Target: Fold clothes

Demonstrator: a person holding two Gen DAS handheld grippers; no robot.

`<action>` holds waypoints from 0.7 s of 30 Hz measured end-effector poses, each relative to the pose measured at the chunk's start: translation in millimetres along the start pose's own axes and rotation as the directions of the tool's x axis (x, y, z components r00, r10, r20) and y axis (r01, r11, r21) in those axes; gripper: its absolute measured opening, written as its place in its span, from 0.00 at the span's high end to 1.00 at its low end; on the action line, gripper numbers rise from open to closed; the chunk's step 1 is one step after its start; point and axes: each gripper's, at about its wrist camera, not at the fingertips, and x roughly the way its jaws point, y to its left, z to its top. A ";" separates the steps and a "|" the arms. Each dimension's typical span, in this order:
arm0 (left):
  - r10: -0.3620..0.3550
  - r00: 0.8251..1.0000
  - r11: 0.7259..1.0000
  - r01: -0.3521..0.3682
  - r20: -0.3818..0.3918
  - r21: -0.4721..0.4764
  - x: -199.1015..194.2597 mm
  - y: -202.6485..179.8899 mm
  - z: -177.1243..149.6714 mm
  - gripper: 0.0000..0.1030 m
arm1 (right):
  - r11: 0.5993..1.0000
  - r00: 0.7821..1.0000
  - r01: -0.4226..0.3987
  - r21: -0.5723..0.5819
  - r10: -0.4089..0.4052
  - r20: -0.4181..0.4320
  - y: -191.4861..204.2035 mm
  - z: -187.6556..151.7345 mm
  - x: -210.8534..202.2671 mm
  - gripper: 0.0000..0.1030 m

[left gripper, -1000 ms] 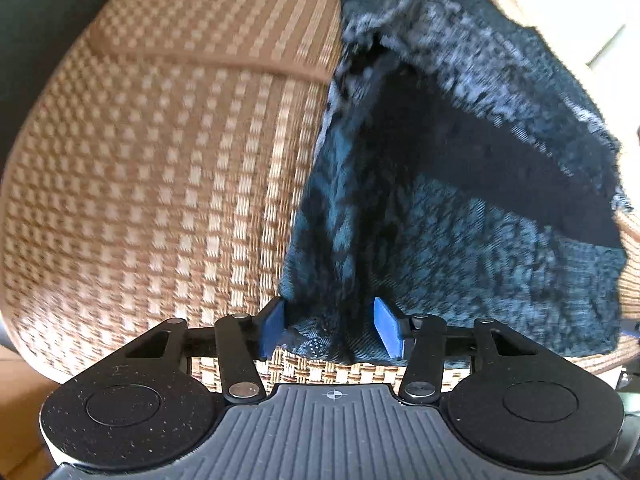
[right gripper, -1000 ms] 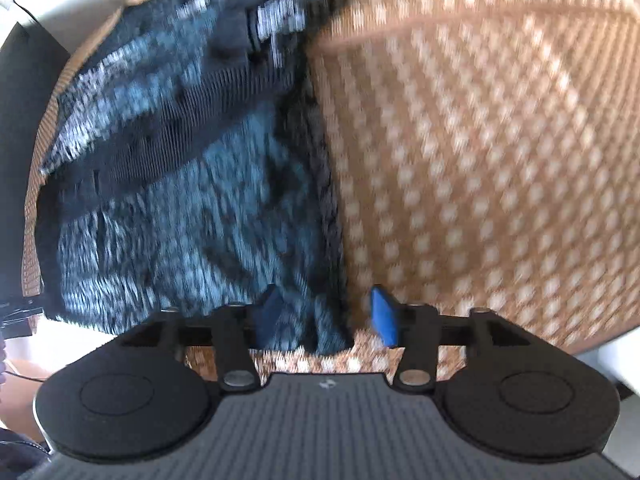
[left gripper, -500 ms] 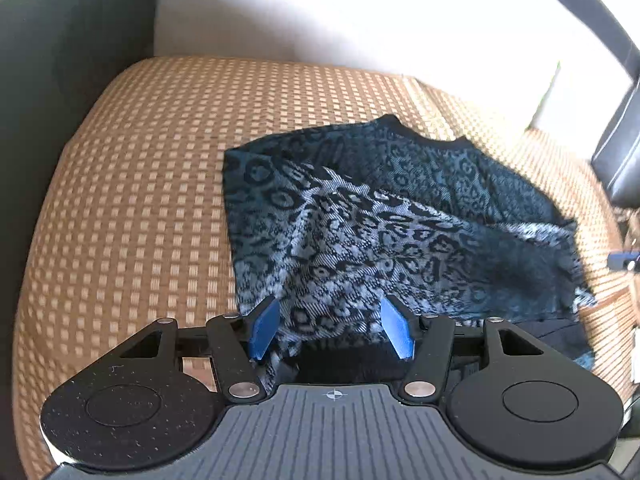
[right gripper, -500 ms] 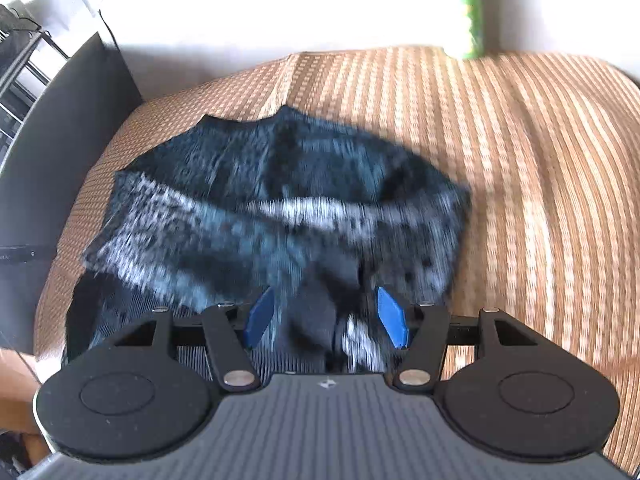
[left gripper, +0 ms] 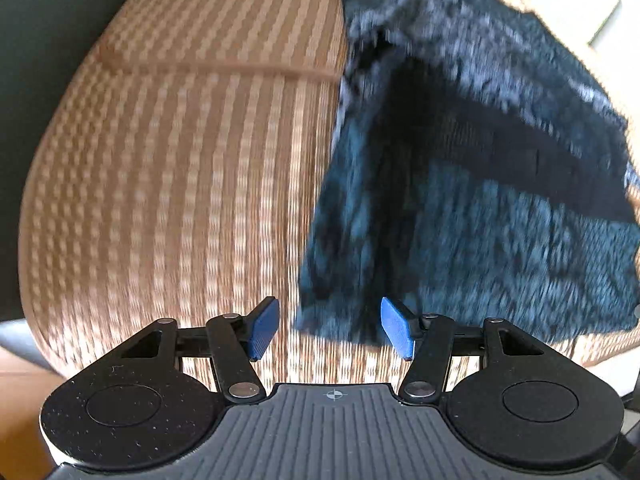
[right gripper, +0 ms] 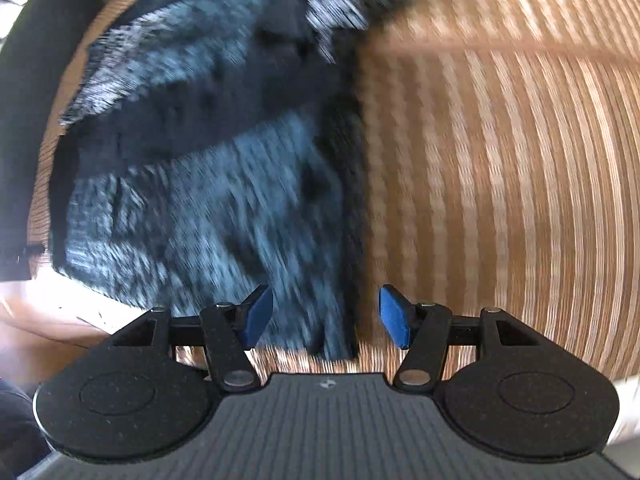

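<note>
On the woven mat (left gripper: 192, 184) lies the dark patterned garment (left gripper: 500, 248), partly folded; left gripper (left gripper: 328, 330) and right gripper (right gripper: 322, 318) both spread wide over its near corners, gripping nothing.

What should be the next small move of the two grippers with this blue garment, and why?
Probably close both grippers on the near corners. The left gripper and right gripper are both open, each with a near corner of the garment lying between its fingers on the woven mat. Nothing is gripped yet, so the cloth cannot be lifted for a fold. The pictures are blurred, so alignment is uncertain.
</note>
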 end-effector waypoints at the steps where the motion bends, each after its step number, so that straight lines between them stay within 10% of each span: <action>1: 0.001 1.000 1.000 -0.001 -0.007 0.004 4.1 0.1 -3.8 0.31 | 1.000 1.000 0.000 0.005 0.000 0.000 0.2 -3.2 2.1 0.38; 16: -0.001 1.000 1.000 0.001 0.027 0.014 20.9 -5.5 -1.6 0.34 | 0.997 0.998 -0.041 0.061 0.038 0.047 -1.6 -34.8 15.4 0.39; 18: 0.005 0.999 1.000 -0.006 0.046 0.025 19.8 -10.0 1.1 0.84 | 0.996 0.997 -0.049 0.081 0.045 0.061 -5.5 -35.4 15.8 0.41; 21: -0.011 0.999 1.000 0.011 0.045 0.010 18.0 -13.5 2.3 0.96 | 0.997 0.998 -0.026 0.070 0.022 0.061 -8.1 -38.7 15.8 0.80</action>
